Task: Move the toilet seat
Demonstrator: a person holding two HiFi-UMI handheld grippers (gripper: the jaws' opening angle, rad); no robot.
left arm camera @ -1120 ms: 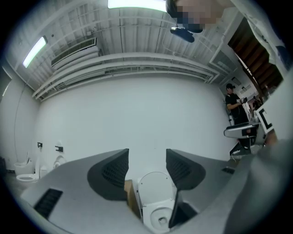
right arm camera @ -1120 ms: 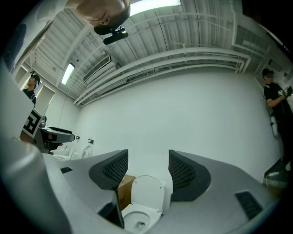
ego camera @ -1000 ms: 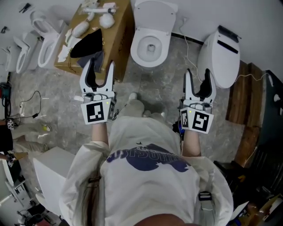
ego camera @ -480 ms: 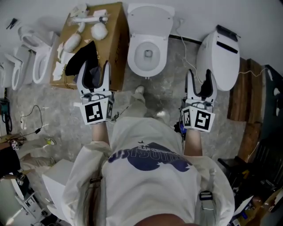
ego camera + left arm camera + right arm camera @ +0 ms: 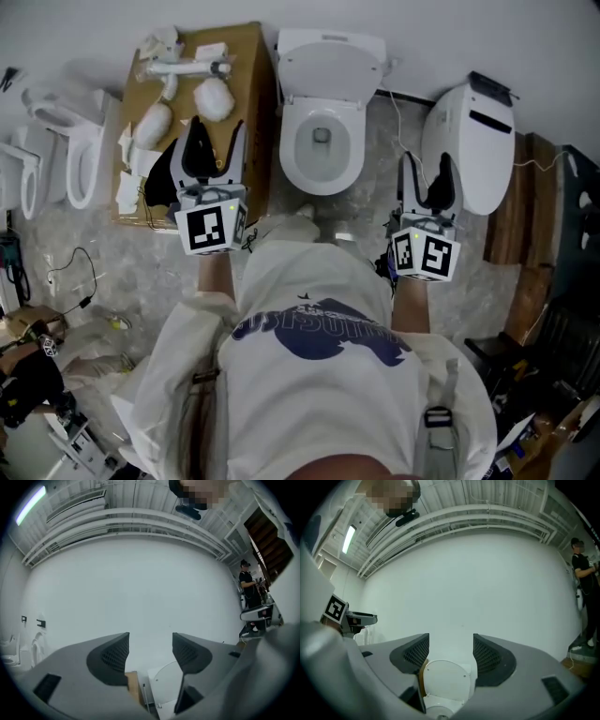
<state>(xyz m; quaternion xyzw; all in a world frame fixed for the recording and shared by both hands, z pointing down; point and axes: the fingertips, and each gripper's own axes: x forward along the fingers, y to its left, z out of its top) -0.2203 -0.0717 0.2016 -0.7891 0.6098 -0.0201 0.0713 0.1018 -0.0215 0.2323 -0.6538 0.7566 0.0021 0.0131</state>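
Nearest, the left gripper (image 5: 215,141) and the right gripper (image 5: 427,173) are held out level in front of the person's chest, each with its fingers spread. Both pairs of jaws have just been opening wider. Each gripper view shows only bare wall and distant porcelain in the gap, so nothing is gripped.

Under the left fingers lies a cardboard box (image 5: 255,89) of white fittings, with a black cloth (image 5: 159,186) on it. Just past the right fingertips stands a white oval unit with a black panel (image 5: 469,122). Its cable (image 5: 397,108) trails over the floor on the inner side of those fingers.

Ahead of both sets of fingertips, in the gap between the grippers, the toilet seat (image 5: 323,186) appears to lie flat on its bowl. The lid (image 5: 443,674) stands raised against the wall. The seat's long axis runs from the hinge at the wall straight toward the person, with the rounded front end nearest the fingers.

Neither gripper is lined up with the seat, so both must swing inward. The left could drag the cloth or knock fittings off the box. The right could hook the cable. Closing on the upright lid instead of the ring is an easy mistake. Smooth plastic held by one edge could also slip and slam onto the bowl
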